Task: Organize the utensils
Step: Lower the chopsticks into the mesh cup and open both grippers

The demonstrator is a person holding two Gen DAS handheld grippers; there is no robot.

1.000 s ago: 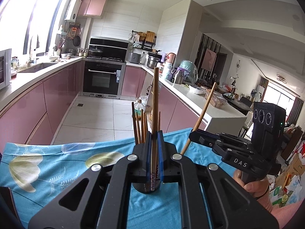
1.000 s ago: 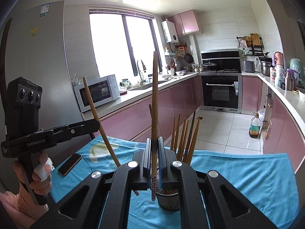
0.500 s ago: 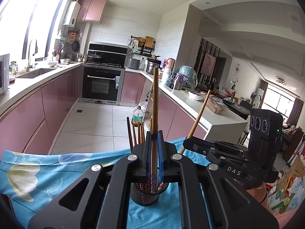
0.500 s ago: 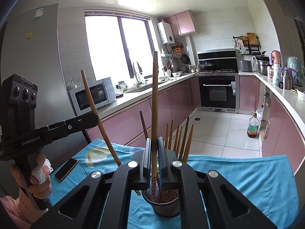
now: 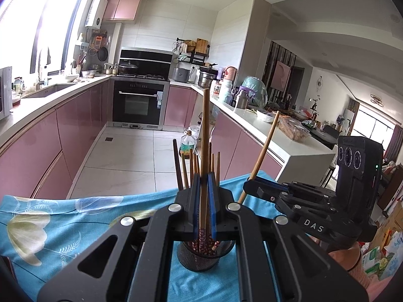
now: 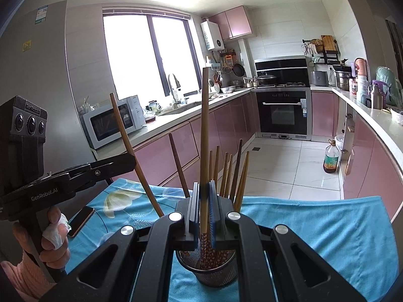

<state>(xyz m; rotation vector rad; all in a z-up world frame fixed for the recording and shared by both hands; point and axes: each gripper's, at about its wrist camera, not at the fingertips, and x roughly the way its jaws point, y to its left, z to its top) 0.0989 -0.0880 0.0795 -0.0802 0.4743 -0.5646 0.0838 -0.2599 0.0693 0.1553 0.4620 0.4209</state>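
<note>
The mesh cup [image 6: 207,268] stands on the cloth [image 6: 314,229] that covers the desk, with a bundle of chopsticks [image 6: 230,173] upright in it. Above the cup, the right tool [image 6: 204,216] holds one chopstick [image 6: 204,130] upright, its lower end inside the cup. Left of the cup, the left tool [image 6: 126,162] holds another chopstick [image 6: 131,151], tilted. A phone [image 6: 80,220] lies on the cloth left of the cup. Behind the cup, beyond the desk's far edge, is the kitchen floor [image 6: 289,166].
</note>
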